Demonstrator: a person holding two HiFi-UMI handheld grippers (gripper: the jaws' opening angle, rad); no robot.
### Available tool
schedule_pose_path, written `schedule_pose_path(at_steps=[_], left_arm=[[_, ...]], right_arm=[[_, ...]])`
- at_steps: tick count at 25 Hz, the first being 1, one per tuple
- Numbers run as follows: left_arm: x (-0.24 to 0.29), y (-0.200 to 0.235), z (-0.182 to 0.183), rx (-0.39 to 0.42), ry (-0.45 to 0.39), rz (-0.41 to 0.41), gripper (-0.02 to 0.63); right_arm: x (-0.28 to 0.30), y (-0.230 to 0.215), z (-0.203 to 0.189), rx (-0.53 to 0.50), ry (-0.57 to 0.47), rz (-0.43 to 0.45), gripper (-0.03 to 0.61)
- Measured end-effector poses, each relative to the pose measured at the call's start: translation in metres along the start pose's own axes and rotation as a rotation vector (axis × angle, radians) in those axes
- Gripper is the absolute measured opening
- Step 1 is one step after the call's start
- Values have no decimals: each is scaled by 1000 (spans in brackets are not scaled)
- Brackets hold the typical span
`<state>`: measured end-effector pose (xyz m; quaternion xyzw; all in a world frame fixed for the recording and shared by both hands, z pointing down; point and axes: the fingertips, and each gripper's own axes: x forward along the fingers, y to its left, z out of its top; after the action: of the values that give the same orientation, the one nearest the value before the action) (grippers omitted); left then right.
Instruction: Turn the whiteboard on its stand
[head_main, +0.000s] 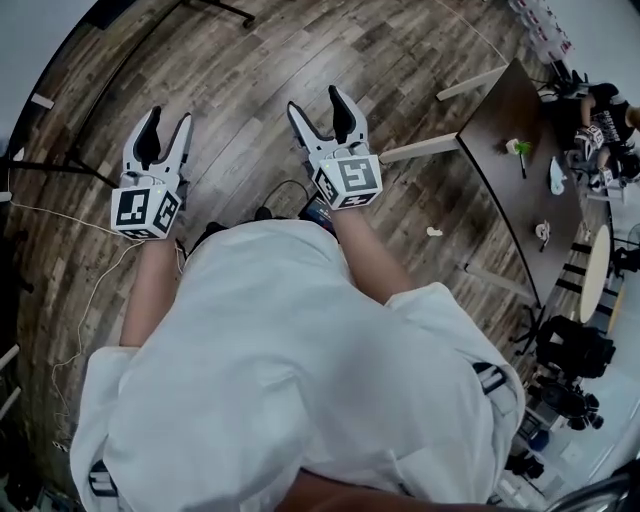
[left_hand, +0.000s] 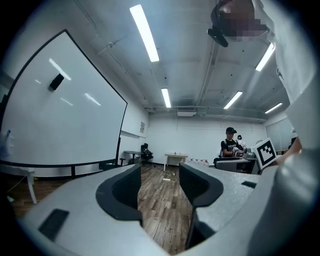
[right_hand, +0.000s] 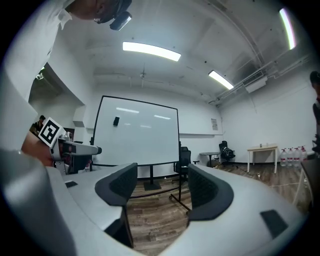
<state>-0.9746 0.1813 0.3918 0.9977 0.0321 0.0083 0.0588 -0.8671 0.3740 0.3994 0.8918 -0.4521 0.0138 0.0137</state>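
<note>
The turning has not begun, as far as can be judged. The whiteboard (right_hand: 136, 135) sits square on its stand (right_hand: 152, 186), well apart from both claws, and nothing touches its frame. In the right gripper view it is at about 12 o'clock beyond the jaws. In the left gripper view it fills the 9 to 10 o'clock side.

The left claw (left_hand: 160, 182) is spread wide, with only wooden floor (head_main: 250, 90) showing between its 2 jaws. The right claw (right_hand: 162, 184) is equally wide and also holds nothing. In the head view both are held level in front of the person. So the whole job is left: walk up, take the board's edge or frame, and swing it round.

Few containers are in sight. A row of jugs (right_hand: 291, 156) stands on the floor by the far wall, at 3 o'clock in the right gripper view, too small to tell what is in them. The dark worktop (head_main: 500, 130), at 2 o'clock in the head view, carries a few small things, including a green one (head_main: 517, 147). None can be made out as a container.
</note>
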Motion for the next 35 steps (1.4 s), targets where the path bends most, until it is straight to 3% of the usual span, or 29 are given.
schedule_pose_path(at_steps=[10,18,28,35], left_arm=[[32,-42,-31,25,75,-38,221],[68,1,-62,-41,113,2,221],[192,82,-60,-7,95,-21,221],[271,143,-58,-33,104,-36,221]], right_arm=[[-19,-45,-36,29,38,-25,288],[35,-57,-57,27,86,-17,288],[176,-106,-53,-9,124,6,287],[267,-145,-34,-42,109,-17,287]])
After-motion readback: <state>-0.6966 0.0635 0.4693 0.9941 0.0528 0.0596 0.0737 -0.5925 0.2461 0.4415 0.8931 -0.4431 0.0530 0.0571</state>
